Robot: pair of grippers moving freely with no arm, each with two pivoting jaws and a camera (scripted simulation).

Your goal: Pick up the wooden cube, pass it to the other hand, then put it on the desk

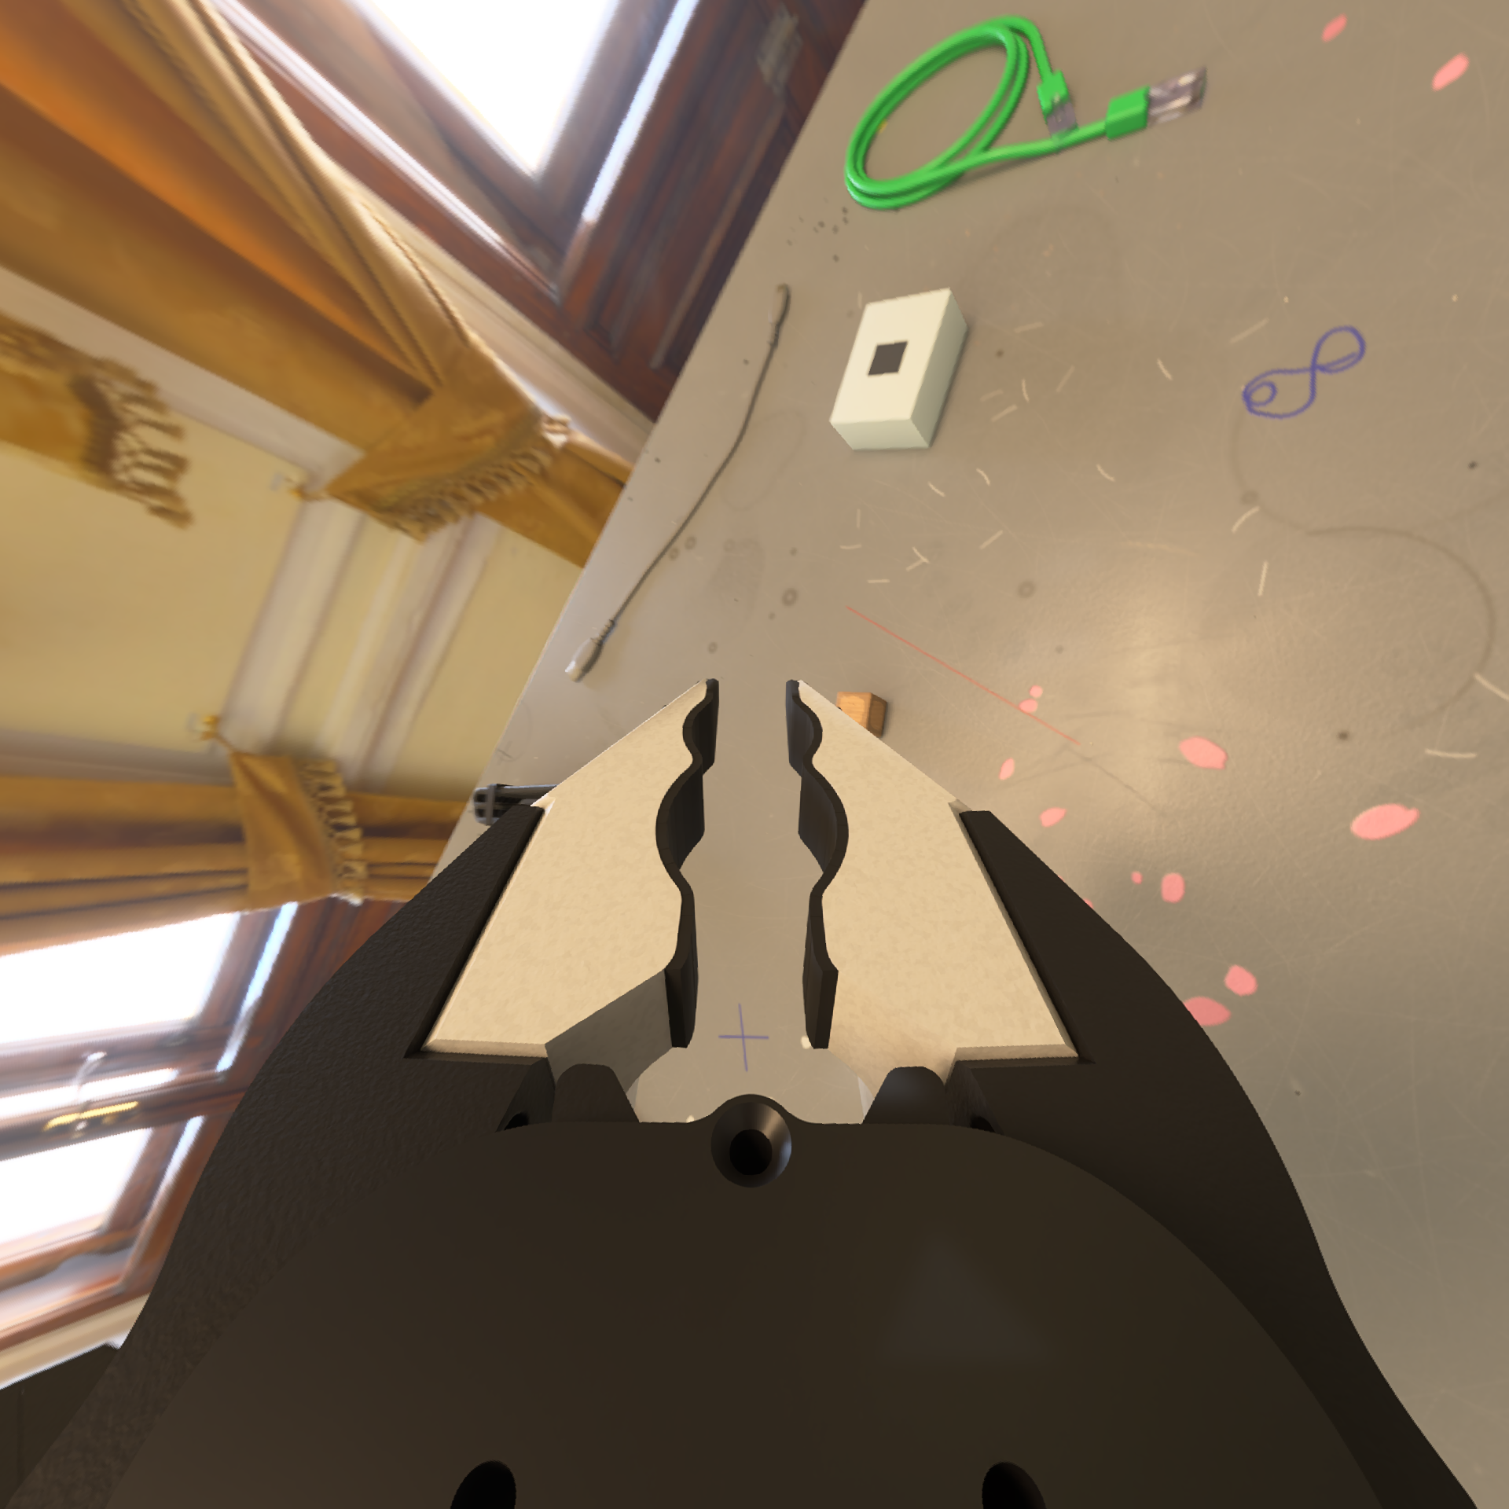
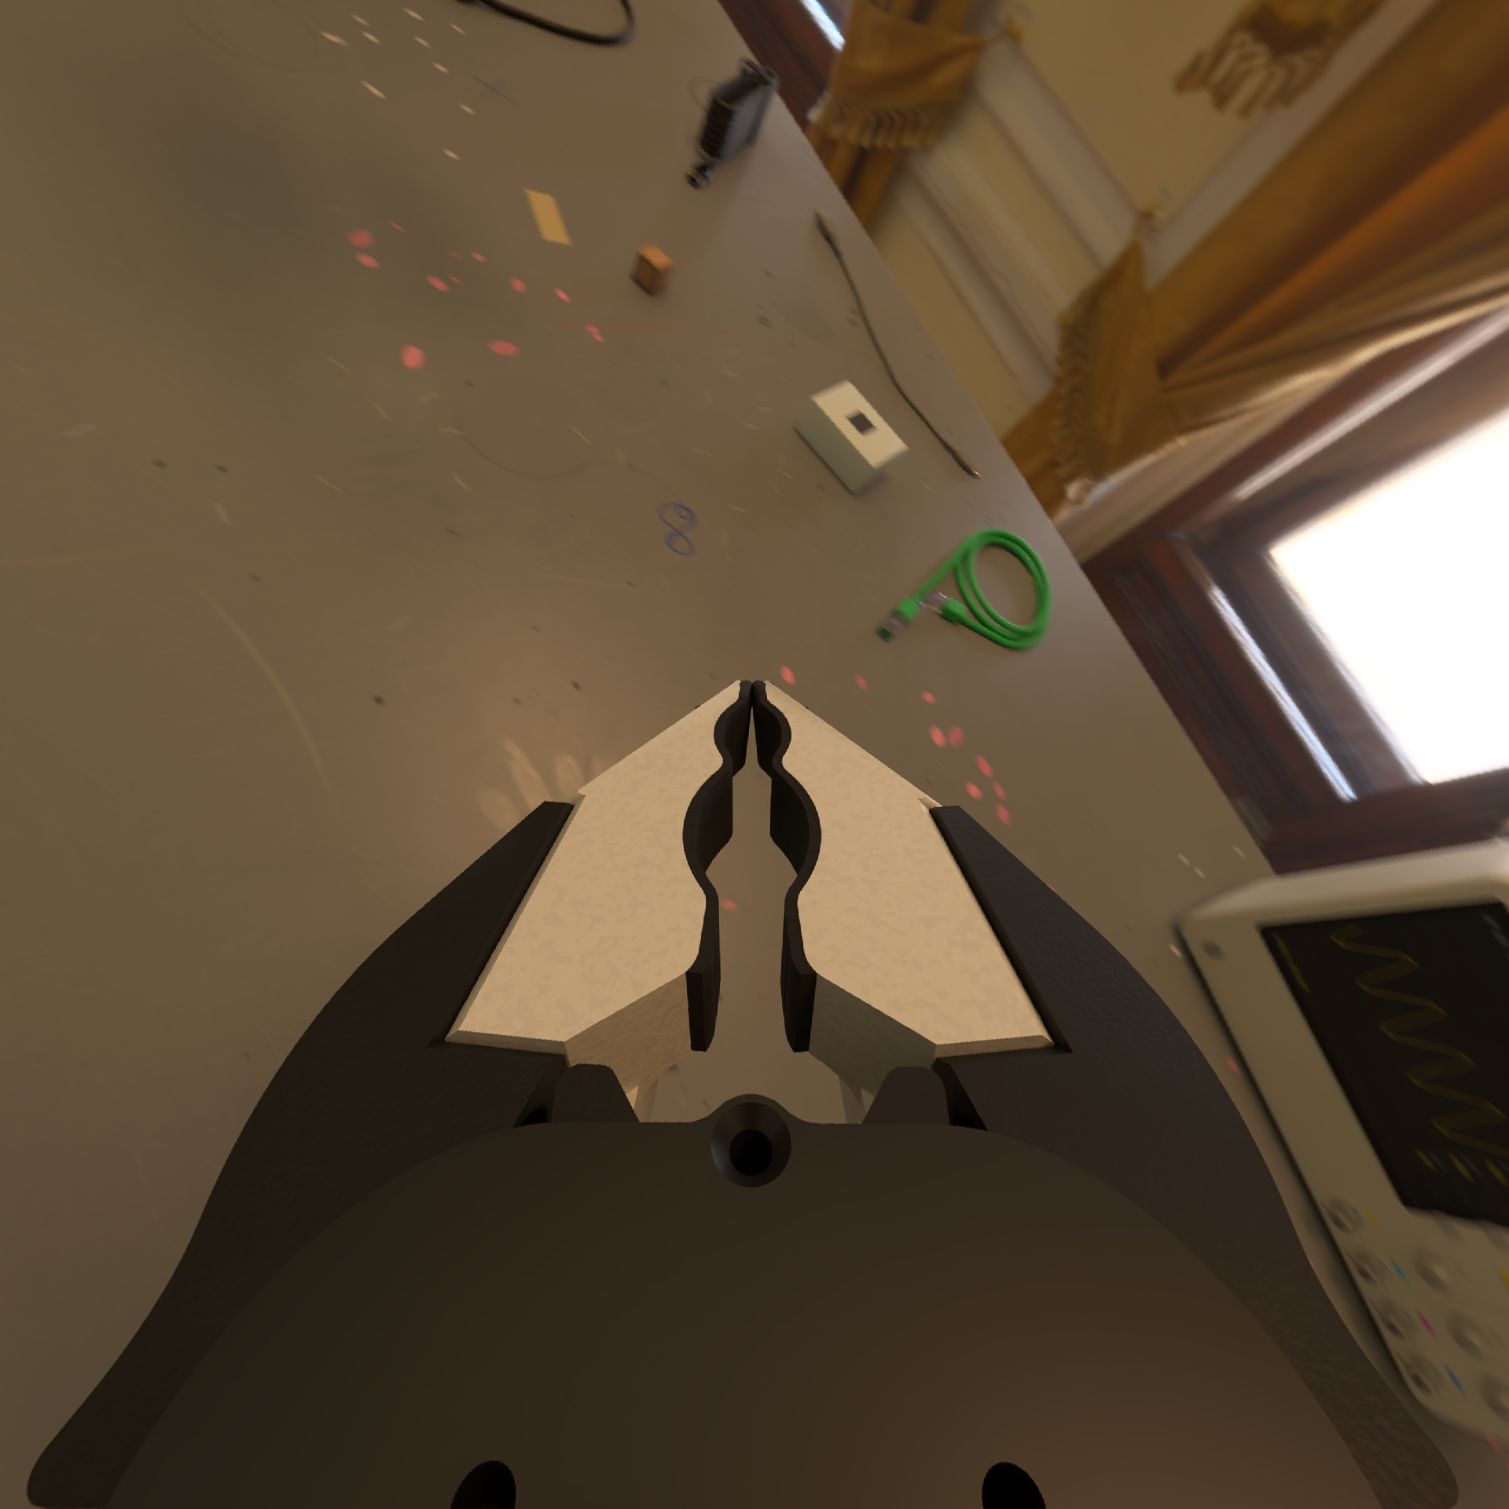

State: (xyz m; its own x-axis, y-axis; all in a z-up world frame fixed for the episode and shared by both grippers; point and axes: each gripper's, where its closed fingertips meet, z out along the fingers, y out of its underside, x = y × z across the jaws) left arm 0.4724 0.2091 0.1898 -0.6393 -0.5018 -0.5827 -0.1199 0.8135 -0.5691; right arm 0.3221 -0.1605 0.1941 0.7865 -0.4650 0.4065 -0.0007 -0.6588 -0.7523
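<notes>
My left tool (image 1: 751, 702) is parted, a clear gap between its fingertips, nothing between them. It hangs over the grey desk (image 1: 1184, 653) close to the desk's edge. The wooden cube (image 1: 864, 709) rests on the desk just past the tip of the tool's right-hand finger, partly hidden behind that finger, off to the side of the gap rather than in line with it. Farther out along the desk: a white box (image 1: 898, 371) with a dark square on top, a thin grey cable (image 1: 718, 482) near the edge, a coiled green cable (image 1: 963, 122).

My right tool (image 2: 751, 686) is closed, tips meeting, empty. From here the cube (image 2: 652, 269) sits far ahead on the desk (image 2: 245, 490), well apart from the tips and slightly left of their line. The white box (image 2: 849, 445) and green cable (image 2: 996, 592) lie between, to the right. A white instrument with a dark screen (image 2: 1388, 1102) stands at the right edge of this view.
</notes>
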